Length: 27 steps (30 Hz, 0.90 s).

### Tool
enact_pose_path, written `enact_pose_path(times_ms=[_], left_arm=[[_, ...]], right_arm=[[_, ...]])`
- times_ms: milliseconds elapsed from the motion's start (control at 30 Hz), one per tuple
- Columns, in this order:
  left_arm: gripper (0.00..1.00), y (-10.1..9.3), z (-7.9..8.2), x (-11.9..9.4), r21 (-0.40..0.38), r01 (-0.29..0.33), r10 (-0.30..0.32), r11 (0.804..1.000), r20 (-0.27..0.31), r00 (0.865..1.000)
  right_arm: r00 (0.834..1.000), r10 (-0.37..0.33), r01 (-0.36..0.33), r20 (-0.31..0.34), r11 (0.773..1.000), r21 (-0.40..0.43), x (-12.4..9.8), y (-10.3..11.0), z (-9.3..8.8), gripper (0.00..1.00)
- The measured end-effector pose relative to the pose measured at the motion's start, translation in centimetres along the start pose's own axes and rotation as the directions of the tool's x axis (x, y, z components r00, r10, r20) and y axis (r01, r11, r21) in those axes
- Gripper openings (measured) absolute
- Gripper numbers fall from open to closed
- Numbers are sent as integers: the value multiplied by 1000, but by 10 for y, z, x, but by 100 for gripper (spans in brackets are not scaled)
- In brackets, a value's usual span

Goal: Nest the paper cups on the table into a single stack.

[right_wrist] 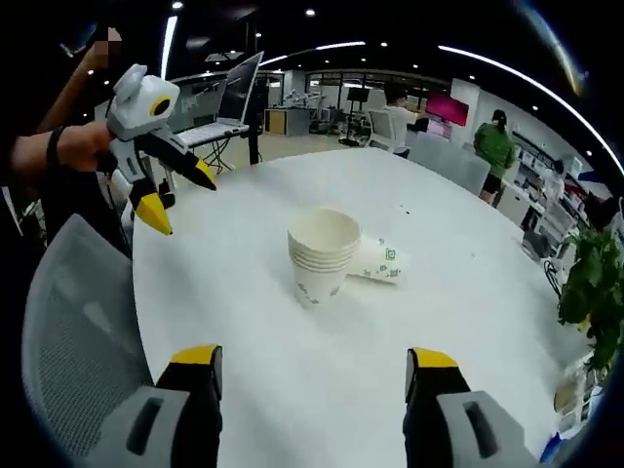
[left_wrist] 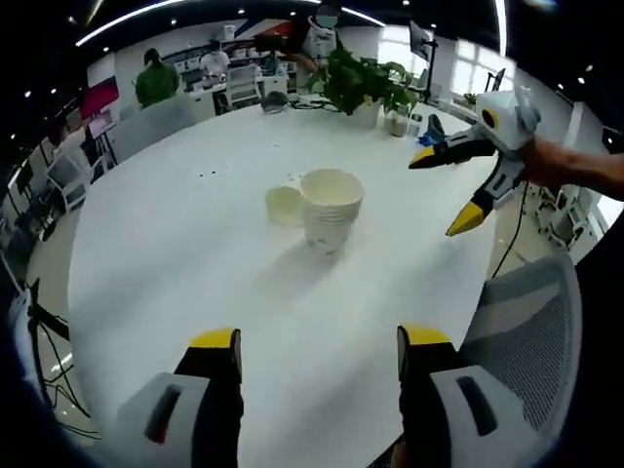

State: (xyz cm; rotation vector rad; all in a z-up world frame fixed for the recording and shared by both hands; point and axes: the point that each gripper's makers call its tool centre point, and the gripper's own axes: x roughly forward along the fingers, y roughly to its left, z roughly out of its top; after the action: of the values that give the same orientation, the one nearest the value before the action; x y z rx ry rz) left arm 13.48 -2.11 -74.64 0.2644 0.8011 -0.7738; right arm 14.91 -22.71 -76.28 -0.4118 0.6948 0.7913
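Yellow-tipped left gripper [left_wrist: 317, 343] jaws stand wide, holding nothing; yellow-tipped right gripper [right_wrist: 314, 363] same, wide and empty. Ahead of both jaw pairs, on round white table [left_wrist: 195, 263], upright stack of white paper cups [left_wrist: 331, 210], roughly centred between the left jaws. Touching it on the far side from the right jaws, one loose white paper cup with green print [right_wrist: 382, 261] lying on its side. Judgement: last cup left to nest. Next move: grab lying cup, upright it, drop into stack. Green potted plant [left_wrist: 361, 83] beyond.

We see matt paper cups [right_wrist: 322, 255] on a smooth, faintly glossy white table [right_wrist: 468, 292]; the chair back [right_wrist: 73, 341] is grey mesh.
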Motion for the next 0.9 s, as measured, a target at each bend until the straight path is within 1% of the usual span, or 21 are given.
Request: enact_pose_path(times_ms=[133,167,200,267,333,467,567,700,733,767,800,833,900], left_arm=[[64,-8,2,-2,-46,11,-9,999,42,999],[64,-7,2,-3,-53,9,-7,999,47,999],[64,-7,2,-4,-60,8,-5,998,52,999],[64,-7,3,-5,-73,6,-2,997,57,998],[64,-6,3,-7,-82,2,3,997,60,998],[63,-4,3,-12,-102,-8,15,995,70,997],[63,-2,4,-12,-120,-15,24,993,76,997],[63,1,6,-13,-131,-21,32,991,81,996],[63,2,6,-14,-135,-23,34,991,83,996],[63,2,7,-14,-142,-21,34,990,86,996],[63,2,9,-15,-158,-14,29,987,96,995],[63,1,11,-17,-171,-8,26,985,107,994],[62,2,12,-17,-172,-16,35,985,110,993]], right_arm=[[1000,2,-3,-19,1000,-23,10,-17,0,77],[1000,1,-2,-23,1000,-29,12,-21,1,77],[1000,1,-2,-25,999,-41,16,-28,0,77],[999,0,-2,-33,998,-67,19,-35,3,76],[999,-5,1,-43,995,-97,22,-43,7,76],[999,-4,-1,-41,993,-117,27,-56,16,75],[998,1,-11,-62,985,-170,38,-71,23,75],[997,16,-30,-70,977,-211,49,-80,34,75],[997,12,-29,-76,972,-234,51,-83,37,75],[996,9,-35,-91,958,-286,54,-85,37,74],[992,16,-57,-125,940,-337,59,-89,34,74],[990,20,-68,-137,935,-349,61,-90,33,74],[990,41,-87,-135,932,-352,68,-91,38,74]])
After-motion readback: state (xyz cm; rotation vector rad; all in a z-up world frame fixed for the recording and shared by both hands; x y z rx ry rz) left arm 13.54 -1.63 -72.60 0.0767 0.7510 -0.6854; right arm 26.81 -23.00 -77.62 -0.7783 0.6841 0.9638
